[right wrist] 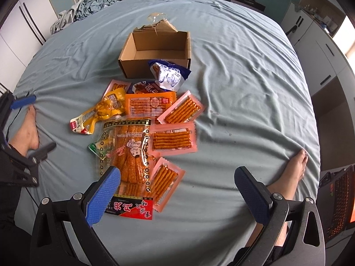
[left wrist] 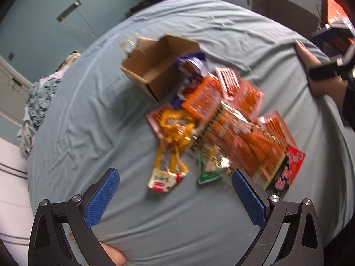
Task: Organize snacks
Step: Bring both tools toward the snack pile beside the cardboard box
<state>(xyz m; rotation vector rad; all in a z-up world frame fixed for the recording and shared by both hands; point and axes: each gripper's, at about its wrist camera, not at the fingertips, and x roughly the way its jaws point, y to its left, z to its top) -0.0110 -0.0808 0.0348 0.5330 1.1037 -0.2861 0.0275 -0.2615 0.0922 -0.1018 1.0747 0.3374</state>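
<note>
An open cardboard box (right wrist: pixel 155 51) sits empty on the bed; it also shows in the left wrist view (left wrist: pixel 155 71). A blue-white packet (right wrist: pixel 169 74) leans on its front. A pile of snack packets lies in front: a large orange-and-red pack (right wrist: pixel 129 153), a yellow packet (right wrist: pixel 99 113), and several pink packs of sticks (right wrist: pixel 173 138). The large pack (left wrist: pixel 248 141) and yellow packet (left wrist: pixel 173 137) show blurred in the left wrist view. My left gripper (left wrist: pixel 175 196) is open and empty, above the sheet near the pile. My right gripper (right wrist: pixel 177 194) is open and empty over the pile's near edge.
A grey-blue sheet (right wrist: pixel 244 77) covers the bed. The person's bare feet rest on it at the left (right wrist: pixel 26 128) and right (right wrist: pixel 292 173). Crumpled bedding (right wrist: pixel 88 6) lies at the far corner. Cabinets (right wrist: pixel 321 51) stand to the right.
</note>
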